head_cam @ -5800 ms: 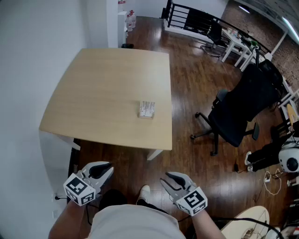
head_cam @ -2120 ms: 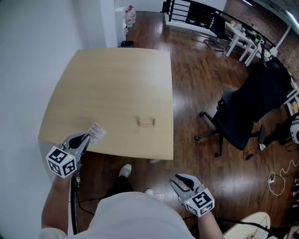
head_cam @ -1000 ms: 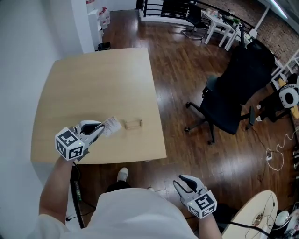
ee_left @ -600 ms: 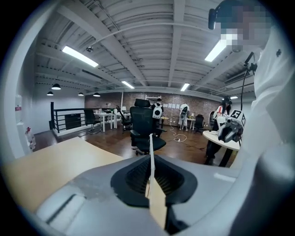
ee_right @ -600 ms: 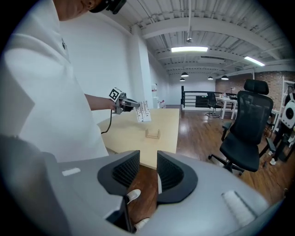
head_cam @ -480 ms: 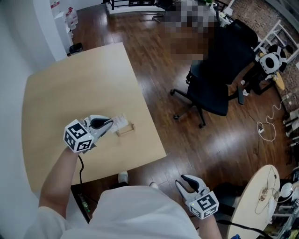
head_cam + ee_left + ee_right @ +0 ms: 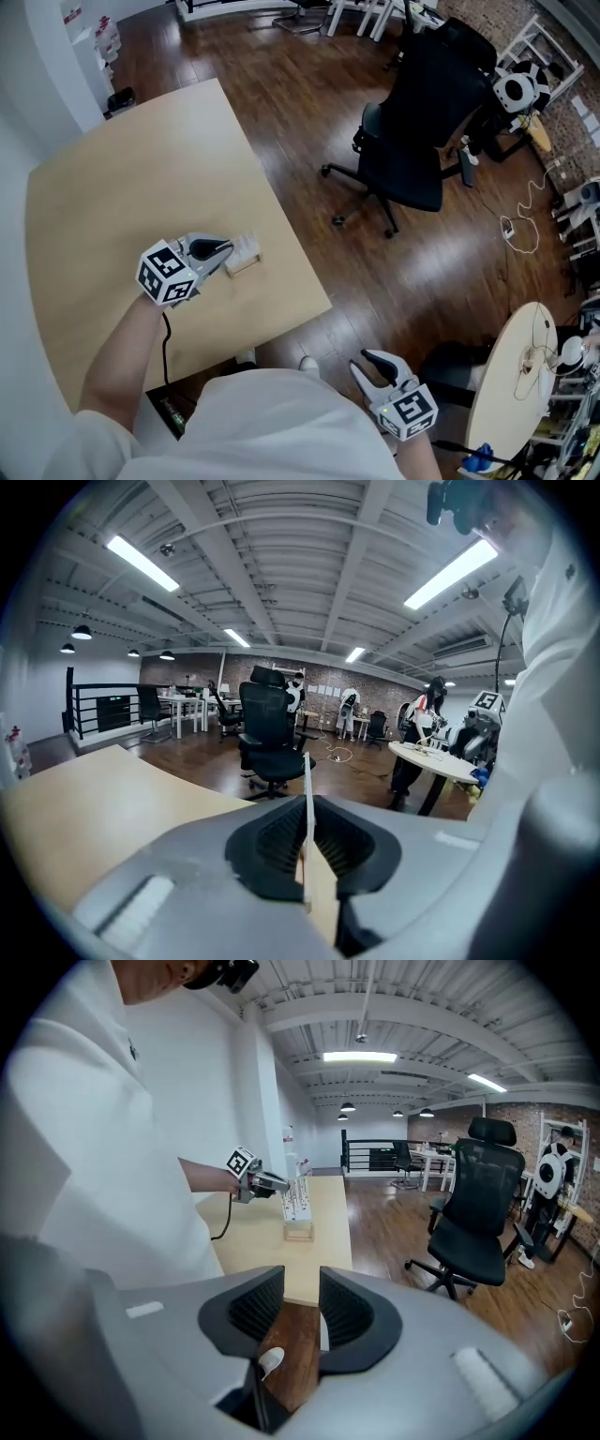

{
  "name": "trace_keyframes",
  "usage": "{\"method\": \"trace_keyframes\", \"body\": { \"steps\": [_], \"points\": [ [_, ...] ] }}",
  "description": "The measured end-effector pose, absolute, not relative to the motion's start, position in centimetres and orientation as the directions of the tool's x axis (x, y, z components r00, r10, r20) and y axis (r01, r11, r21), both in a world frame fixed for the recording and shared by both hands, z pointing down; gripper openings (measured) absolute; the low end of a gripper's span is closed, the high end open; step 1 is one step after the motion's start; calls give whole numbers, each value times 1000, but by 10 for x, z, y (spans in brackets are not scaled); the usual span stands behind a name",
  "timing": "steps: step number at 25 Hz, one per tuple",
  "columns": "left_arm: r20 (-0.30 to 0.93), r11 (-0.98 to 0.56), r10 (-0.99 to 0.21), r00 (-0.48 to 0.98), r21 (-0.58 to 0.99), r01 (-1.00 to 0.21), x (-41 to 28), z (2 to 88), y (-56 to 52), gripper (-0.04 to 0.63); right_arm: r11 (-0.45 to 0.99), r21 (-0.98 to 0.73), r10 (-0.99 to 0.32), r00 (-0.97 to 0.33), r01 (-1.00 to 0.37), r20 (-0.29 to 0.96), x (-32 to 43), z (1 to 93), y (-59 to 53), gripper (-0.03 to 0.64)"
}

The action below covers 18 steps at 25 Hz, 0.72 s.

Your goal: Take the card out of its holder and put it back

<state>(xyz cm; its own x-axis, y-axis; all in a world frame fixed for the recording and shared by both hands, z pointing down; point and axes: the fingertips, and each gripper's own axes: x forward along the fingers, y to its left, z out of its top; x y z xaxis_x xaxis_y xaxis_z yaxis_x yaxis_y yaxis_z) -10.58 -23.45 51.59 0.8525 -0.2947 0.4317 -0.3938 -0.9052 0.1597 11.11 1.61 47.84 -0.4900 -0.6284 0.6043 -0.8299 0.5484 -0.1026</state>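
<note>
My left gripper (image 7: 225, 249) is shut on a white printed card (image 7: 245, 247), which shows edge-on between its pads in the left gripper view (image 7: 307, 794). The card stands upright directly over the small wooden holder (image 7: 243, 266) on the light wood table (image 7: 122, 178). From the right gripper view, the card (image 7: 298, 1195) has its lower edge at the holder (image 7: 299, 1232); whether it sits in the slot I cannot tell. My right gripper (image 7: 367, 357) hangs low beside my body, off the table, its jaws apart with nothing between them (image 7: 302, 1305).
A black office chair (image 7: 417, 103) stands on the dark wood floor to the right of the table. The table's right edge (image 7: 281, 234) runs close past the holder. A round white table (image 7: 520, 375) with small items stands at the lower right.
My left gripper has carried the card rightward and down over the table to the holder. The head view has swung round. My right gripper has stayed low by my side.
</note>
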Motion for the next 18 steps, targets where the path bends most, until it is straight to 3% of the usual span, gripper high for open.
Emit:
{"method": "trace_keyframes", "body": {
  "steps": [18],
  "points": [
    [479, -909, -266, 837, 166, -383, -104, 539, -241, 15, 520, -100, -635, -462, -849, 619, 118, 480, 14, 121]
  ]
}}
